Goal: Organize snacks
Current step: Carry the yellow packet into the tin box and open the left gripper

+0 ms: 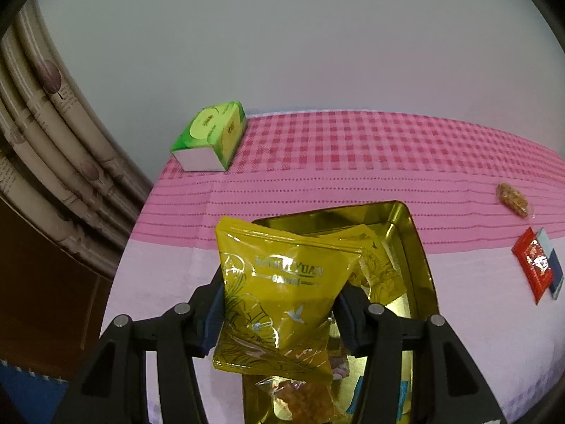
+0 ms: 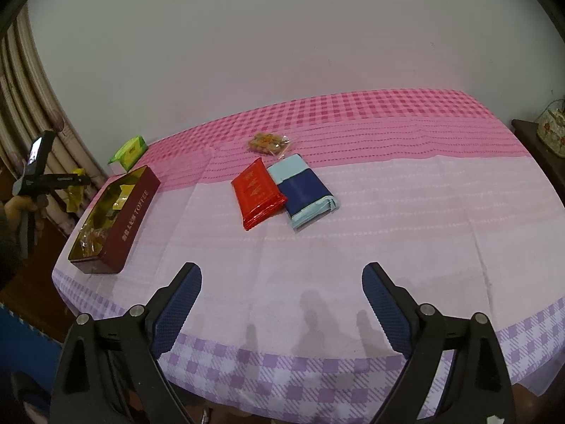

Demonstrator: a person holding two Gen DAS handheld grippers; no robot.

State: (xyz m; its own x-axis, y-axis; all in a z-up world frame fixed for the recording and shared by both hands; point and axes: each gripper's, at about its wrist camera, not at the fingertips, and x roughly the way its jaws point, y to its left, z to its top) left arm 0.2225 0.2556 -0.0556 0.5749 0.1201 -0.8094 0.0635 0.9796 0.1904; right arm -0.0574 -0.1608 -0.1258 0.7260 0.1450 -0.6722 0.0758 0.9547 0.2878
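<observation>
My left gripper (image 1: pixel 279 300) is shut on a yellow snack packet (image 1: pixel 282 289), which hangs just above the open gold-lined toffee tin (image 1: pixel 420 247). Other yellow packets and a clear-wrapped brown snack (image 1: pixel 293 397) lie inside the tin. In the right wrist view the same maroon tin (image 2: pixel 127 219) stands at the table's left edge, with the left gripper (image 2: pixel 76 190) and its yellow packet beside it. My right gripper (image 2: pixel 280 304) stands open and holds nothing, low over the near edge. A red packet (image 2: pixel 257 194), a blue pouch (image 2: pixel 303 190) and a clear-wrapped brown snack (image 2: pixel 268 143) lie mid-table.
A green box (image 1: pixel 212 137) sits at the far left corner of the pink checked tablecloth (image 2: pixel 353 247). Curtains (image 1: pixel 53 141) hang to the left. A dark side table with a basket (image 2: pixel 551 130) stands at the far right. A plain wall rises behind the table.
</observation>
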